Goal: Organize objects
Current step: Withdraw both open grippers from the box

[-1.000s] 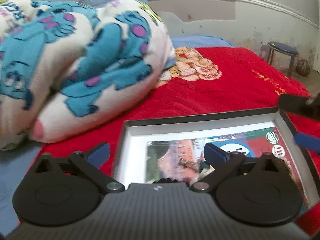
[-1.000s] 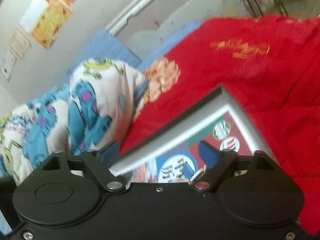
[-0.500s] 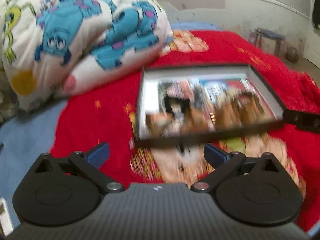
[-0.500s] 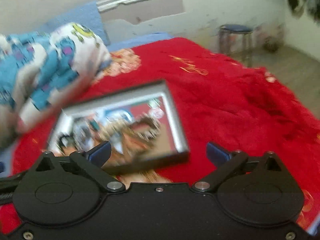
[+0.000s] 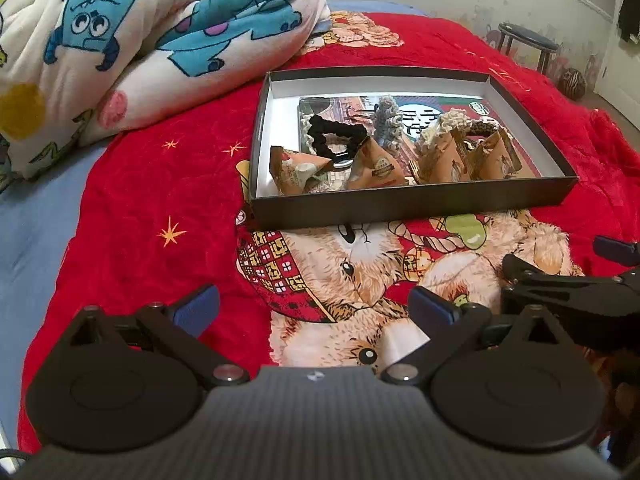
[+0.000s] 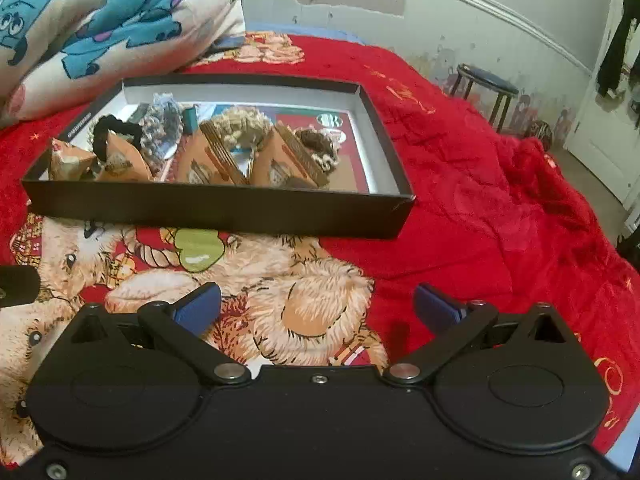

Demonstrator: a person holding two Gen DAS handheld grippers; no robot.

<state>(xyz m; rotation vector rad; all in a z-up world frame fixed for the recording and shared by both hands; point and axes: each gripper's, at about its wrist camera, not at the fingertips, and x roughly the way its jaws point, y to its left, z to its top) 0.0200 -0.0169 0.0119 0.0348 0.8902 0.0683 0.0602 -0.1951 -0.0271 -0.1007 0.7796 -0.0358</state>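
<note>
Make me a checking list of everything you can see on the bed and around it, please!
Surface: red bedspread with a bear print.
Job's things: black box lying flat, holding a black scrunchie, a grey-blue scrunchie, a beige scrunchie and four brown pyramid packets.
Clutter: folded monster-print blanket.
Claws: left claw open, empty; right claw open, empty.
Cables: thin cable at the left view's bottom corner.
Surroundings: blue-topped stool, scuffed wall, dark clothes hanging by a white door.
</note>
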